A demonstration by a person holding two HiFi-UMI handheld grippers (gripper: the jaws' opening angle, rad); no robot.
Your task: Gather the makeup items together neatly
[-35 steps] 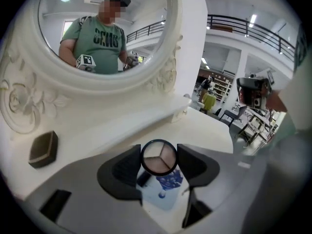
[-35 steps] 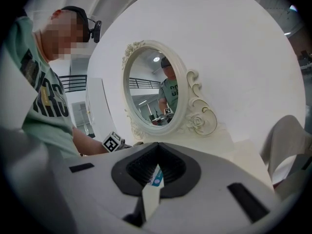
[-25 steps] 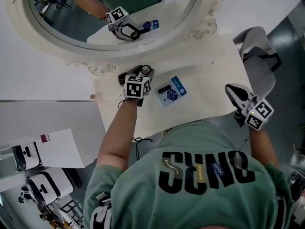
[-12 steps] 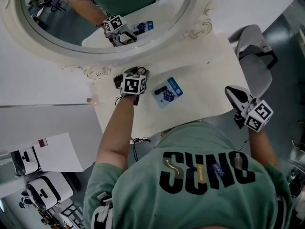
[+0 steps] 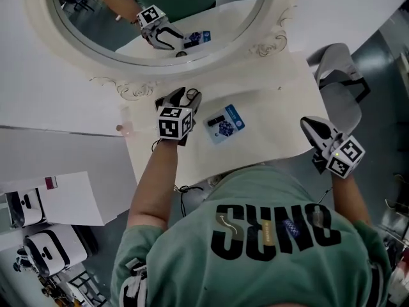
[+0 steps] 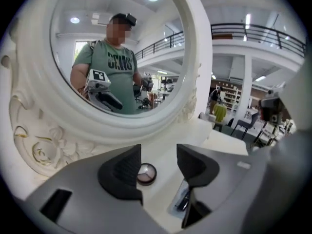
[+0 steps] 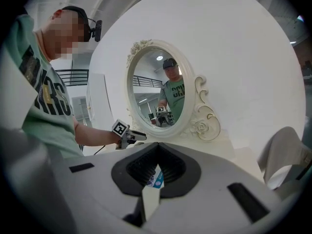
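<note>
On the white vanity table (image 5: 275,107), a small round eyeshadow compact (image 6: 146,174) lies just in front of the mirror frame. My left gripper (image 6: 158,162) is open above it, and the compact sits low in the gap beside the left finger (image 6: 122,172), which does not press it. In the head view the left gripper (image 5: 184,96) covers the compact. A blue carded makeup pack (image 5: 224,123) lies flat to the right of it, and also shows as the blue pack (image 6: 183,201) under the right finger. My right gripper (image 5: 307,121) is held off the table's right edge, shut and empty.
An oval mirror with an ornate white frame (image 5: 128,85) stands at the back of the table and reflects the left gripper and the pack. A grey chair (image 5: 342,75) sits to the right. White headsets (image 5: 48,248) and a sheet of paper (image 5: 70,200) lie at the lower left.
The left gripper has edged a little over the compact, which showed beside its tip a second ago and is now covered in the head view. The right gripper has stayed put.
</note>
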